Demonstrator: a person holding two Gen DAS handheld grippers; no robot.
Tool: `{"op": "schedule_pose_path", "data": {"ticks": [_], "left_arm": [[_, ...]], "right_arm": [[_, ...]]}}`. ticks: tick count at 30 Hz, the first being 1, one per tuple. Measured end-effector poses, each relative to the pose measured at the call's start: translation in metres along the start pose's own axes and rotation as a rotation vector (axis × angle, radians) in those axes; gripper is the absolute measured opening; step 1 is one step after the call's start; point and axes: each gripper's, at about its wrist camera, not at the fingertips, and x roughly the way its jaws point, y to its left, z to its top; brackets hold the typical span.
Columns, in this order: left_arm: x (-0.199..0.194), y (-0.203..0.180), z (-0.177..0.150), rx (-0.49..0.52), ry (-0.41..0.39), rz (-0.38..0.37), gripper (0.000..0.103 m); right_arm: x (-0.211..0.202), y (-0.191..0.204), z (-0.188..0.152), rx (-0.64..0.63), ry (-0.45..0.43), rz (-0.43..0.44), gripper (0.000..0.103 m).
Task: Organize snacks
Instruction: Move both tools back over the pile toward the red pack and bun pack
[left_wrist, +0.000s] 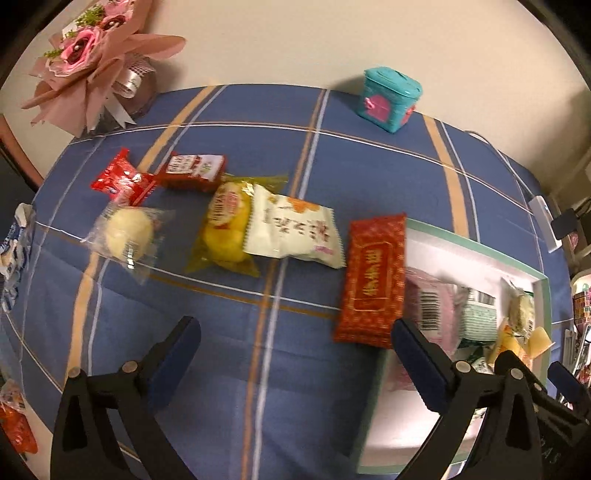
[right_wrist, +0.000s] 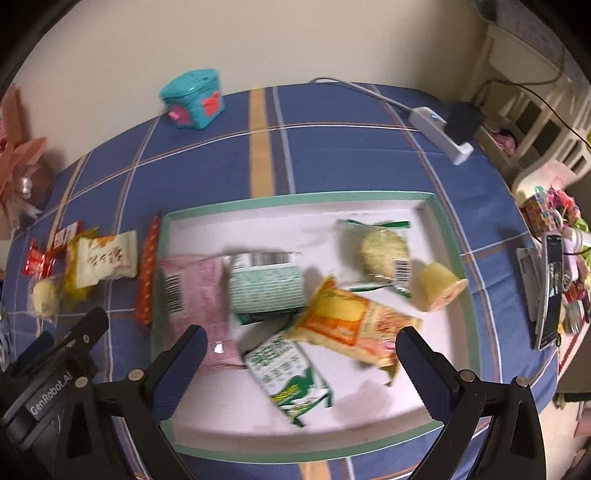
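Snacks lie untouched below left gripper (left_wrist: 295, 356) and right gripper (right_wrist: 301, 363), both spread wide.

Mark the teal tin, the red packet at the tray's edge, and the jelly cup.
teal tin (right_wrist: 194, 99), right wrist view, front face.
red packet (left_wrist: 373, 280), left wrist view, printed centre.
jelly cup (right_wrist: 439, 290), right wrist view, side wall.

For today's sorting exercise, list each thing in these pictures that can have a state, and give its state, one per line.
Left gripper: open, empty.
Right gripper: open, empty, above the tray.
Tray: partly filled with snacks.
Red packet: propped on the tray's edge.
White packet: on the cloth, overlapping the yellow packet.
Jelly cup: on its side in the tray.
Teal box: lid shut.
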Motion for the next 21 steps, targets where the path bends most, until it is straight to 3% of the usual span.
{"op": "schedule_pose_path", "data": {"ticks": [21], "left_arm": [[0.002, 0.098, 0.011, -0.147, -0.005, 0.083, 0.103]], "right_arm": [[0.003, 0.103, -0.013, -0.139, 0.039, 0.076, 0.103]]}}
